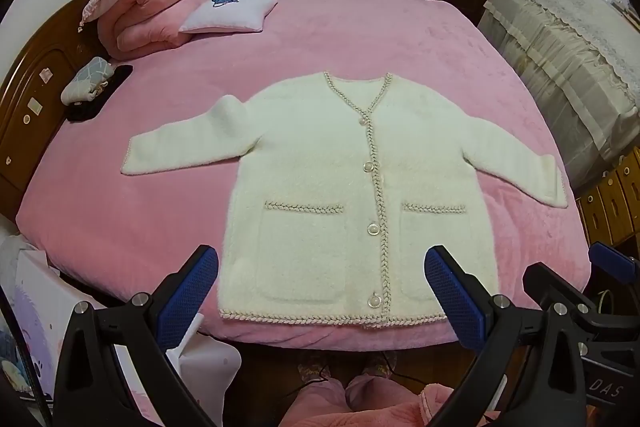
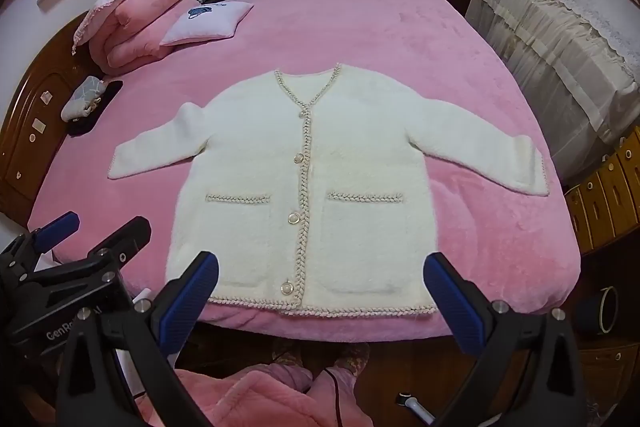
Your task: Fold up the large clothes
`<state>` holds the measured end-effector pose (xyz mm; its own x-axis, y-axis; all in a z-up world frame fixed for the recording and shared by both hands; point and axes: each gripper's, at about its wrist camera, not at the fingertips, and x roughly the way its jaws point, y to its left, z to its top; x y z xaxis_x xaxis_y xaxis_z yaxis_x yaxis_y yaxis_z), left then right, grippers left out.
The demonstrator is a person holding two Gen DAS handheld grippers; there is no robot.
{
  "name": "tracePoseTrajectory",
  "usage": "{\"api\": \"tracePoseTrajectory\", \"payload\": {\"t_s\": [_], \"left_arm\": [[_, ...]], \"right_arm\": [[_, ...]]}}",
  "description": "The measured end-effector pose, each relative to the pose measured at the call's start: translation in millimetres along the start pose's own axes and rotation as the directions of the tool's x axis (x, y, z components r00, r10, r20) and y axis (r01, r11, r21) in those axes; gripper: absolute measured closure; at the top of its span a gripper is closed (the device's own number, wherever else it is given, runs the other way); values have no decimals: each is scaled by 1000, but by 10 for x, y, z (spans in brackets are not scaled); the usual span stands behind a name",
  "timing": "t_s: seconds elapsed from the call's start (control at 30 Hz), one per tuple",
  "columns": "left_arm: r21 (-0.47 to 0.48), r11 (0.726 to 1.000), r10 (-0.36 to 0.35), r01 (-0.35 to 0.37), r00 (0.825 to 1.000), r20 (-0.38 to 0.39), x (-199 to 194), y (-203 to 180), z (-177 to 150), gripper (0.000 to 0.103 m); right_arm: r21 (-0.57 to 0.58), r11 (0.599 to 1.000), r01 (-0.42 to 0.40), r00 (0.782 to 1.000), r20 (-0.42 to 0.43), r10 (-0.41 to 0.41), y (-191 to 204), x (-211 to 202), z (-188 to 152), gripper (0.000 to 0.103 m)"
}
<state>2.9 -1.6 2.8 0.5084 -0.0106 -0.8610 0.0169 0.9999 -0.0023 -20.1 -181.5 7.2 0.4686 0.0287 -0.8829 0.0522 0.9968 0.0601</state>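
Note:
A white fluffy cardigan [image 1: 320, 187] with braided trim, pearl buttons and two front pockets lies flat and buttoned on the pink bed [image 1: 360, 39], sleeves spread to both sides, hem toward me. It also shows in the right wrist view [image 2: 304, 179]. My left gripper [image 1: 320, 267] is open and empty, held above the hem near the bed's front edge. My right gripper [image 2: 322, 271] is open and empty, also above the hem. The right gripper shows at the right edge of the left wrist view [image 1: 576, 275], and the left gripper shows at the left of the right wrist view [image 2: 96, 231].
Folded pink quilts [image 1: 152, 3] and a white cushion [image 1: 228, 15] lie at the bed's far left by the wooden headboard [image 1: 36, 95]. A small grey pouch [image 1: 86, 79] lies on the left. A lace-covered cabinet [image 1: 568, 43] and wooden drawers [image 1: 612, 199] stand right.

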Motion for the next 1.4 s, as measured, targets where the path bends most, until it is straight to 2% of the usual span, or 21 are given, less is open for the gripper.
{"api": "tracePoseTrajectory", "payload": {"t_s": [0.43,0.8,0.93,1.07,1.27,1.4], "left_arm": [[-3,1000,1,-1,1000,-4,14,-62,21,1],[-68,997,35,-33,999,32,-39,-254,-140,1],[-104,993,58,-56,998,16,-60,-320,-270,1],[-158,987,36,-39,999,-19,-40,-315,-396,1],[-206,977,49,-56,998,-41,1,-205,-423,1],[-235,971,29,-44,997,-65,88,-54,-412,1]], "right_arm": [[-2,1000,11,1000,-2,-11,-42,9,12,0],[-67,998,-7,1000,9,8,-292,-15,17,0],[-113,993,-17,1000,6,17,-332,-36,-50,0],[-147,989,-28,1000,8,29,-316,-37,-101,0],[-190,981,-35,999,11,38,-229,6,-61,0],[-206,978,-39,999,-16,37,-98,141,-24,0]]}}
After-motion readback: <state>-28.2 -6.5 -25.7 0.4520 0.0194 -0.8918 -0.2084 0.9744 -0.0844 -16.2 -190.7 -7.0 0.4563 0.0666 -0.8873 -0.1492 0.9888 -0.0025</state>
